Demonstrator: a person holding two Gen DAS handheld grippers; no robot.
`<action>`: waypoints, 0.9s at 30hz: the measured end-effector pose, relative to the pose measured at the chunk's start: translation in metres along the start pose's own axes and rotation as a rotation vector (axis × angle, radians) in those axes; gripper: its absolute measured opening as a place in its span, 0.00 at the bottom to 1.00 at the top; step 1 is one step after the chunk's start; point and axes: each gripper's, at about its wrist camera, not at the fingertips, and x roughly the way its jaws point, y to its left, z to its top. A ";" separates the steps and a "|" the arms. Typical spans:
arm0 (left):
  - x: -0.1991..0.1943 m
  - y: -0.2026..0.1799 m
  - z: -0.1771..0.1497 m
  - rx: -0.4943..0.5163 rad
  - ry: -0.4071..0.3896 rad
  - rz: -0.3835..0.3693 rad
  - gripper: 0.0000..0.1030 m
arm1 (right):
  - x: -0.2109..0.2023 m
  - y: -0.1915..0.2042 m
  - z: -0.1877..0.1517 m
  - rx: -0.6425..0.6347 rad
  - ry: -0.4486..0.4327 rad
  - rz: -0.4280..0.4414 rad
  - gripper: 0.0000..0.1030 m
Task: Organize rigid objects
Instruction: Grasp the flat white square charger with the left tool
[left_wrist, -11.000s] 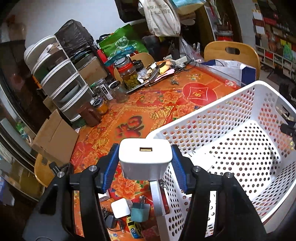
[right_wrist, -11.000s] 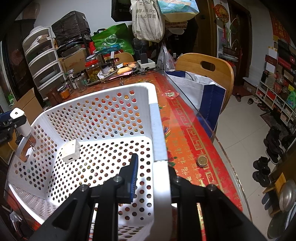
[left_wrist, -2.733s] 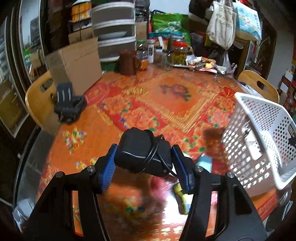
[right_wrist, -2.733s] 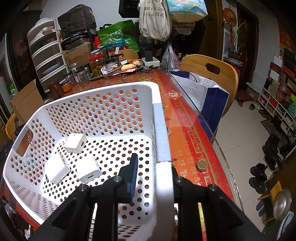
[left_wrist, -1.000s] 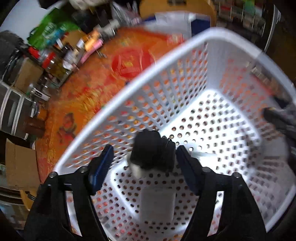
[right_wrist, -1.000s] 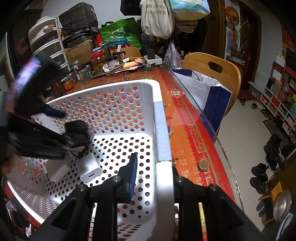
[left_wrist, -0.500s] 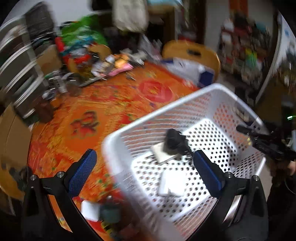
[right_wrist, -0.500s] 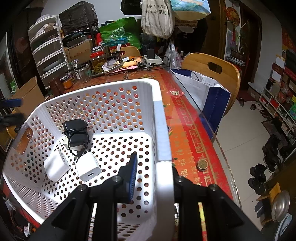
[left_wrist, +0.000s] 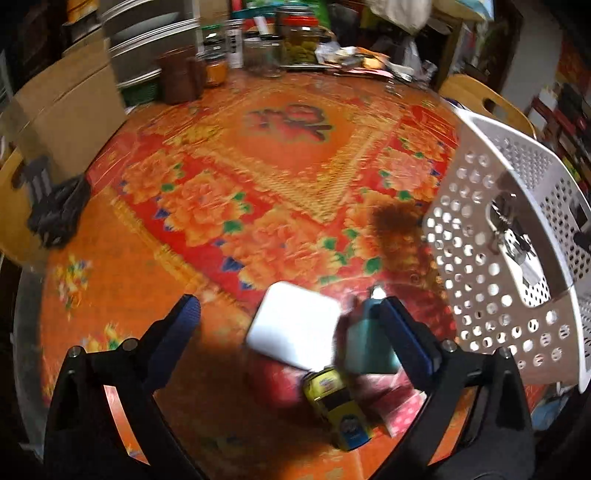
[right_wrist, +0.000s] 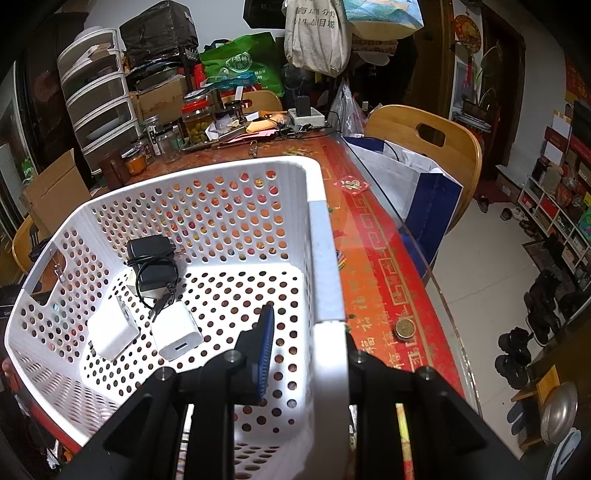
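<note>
Currently: left gripper (left_wrist: 286, 310) spread wide, empty, white charger (left_wrist: 293, 334) between its jaws on the table, teal plug (left_wrist: 365, 347) at the right jaw, seemingly next pick. Right gripper (right_wrist: 306, 332) clamps basket (right_wrist: 325, 258) rim, likely steadying it; black adapter (right_wrist: 153, 262) already inside.

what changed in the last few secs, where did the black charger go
The left claw let go of the black charger into the white basket, then swung back open over the white adapter on the table. The right claw stayed clamped on the basket rim; the two white chargers lie as before.
</note>
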 end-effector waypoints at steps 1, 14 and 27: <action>0.000 0.003 -0.002 -0.019 -0.009 0.002 0.94 | 0.000 0.000 0.000 0.001 0.001 0.000 0.21; 0.047 0.010 -0.016 -0.018 0.056 0.025 0.92 | 0.000 0.000 0.001 0.001 0.005 -0.009 0.21; 0.010 0.001 -0.011 -0.025 -0.072 0.097 0.41 | -0.001 0.000 -0.001 -0.006 0.002 -0.008 0.21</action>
